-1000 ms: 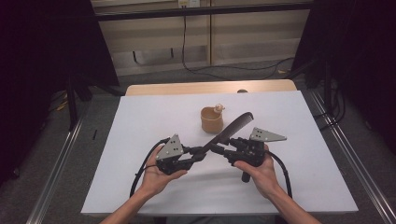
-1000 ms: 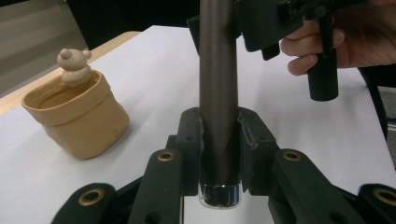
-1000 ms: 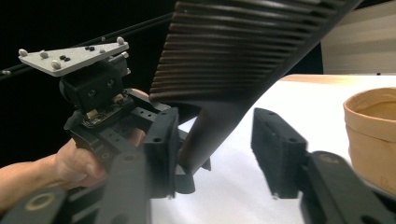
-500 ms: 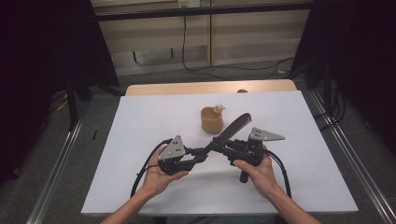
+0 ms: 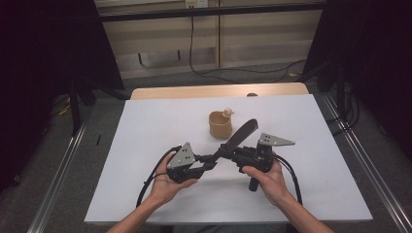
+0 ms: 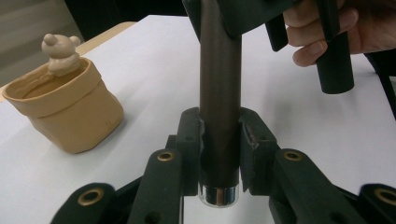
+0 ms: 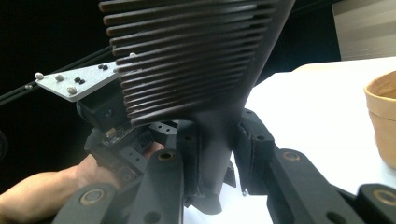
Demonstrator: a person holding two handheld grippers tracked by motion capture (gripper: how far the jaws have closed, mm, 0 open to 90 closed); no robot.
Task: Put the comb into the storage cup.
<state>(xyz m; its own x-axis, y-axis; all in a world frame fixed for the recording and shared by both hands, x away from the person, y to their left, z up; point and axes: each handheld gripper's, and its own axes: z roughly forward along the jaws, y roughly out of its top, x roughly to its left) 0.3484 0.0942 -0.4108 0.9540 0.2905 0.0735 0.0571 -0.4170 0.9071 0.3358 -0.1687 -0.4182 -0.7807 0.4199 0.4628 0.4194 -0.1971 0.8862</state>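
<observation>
White bench, seen from above, with a strip of bare wood along its far edge.

At the near middle, two hands side by side, each around black tongs with a trailing cable: left hand, right hand.

Left tongs pointing right, right tongs pointing left, tips almost meeting above the bench.

Between them, off the bench and held at both ends of its grip: a dark brown comb, slanting up and away to the right, toothed part towards the far side.

Left tongs clamped on the round handle of the comb, close to its end, pads pressed against both sides.

Right tongs just now closing further, with the neck of the comb between the pads, right below the teeth; pads against it, as far as the right gripper view shows.

Just beyond the comb, near it but apart, standing upright on the bench: a small tan pot shaped like a rolled-down bag.

On the far rim of the pot, a tiny pale bear figure.

At the very end of the comb handle, below the left pads, a shiny silver cap.
</observation>
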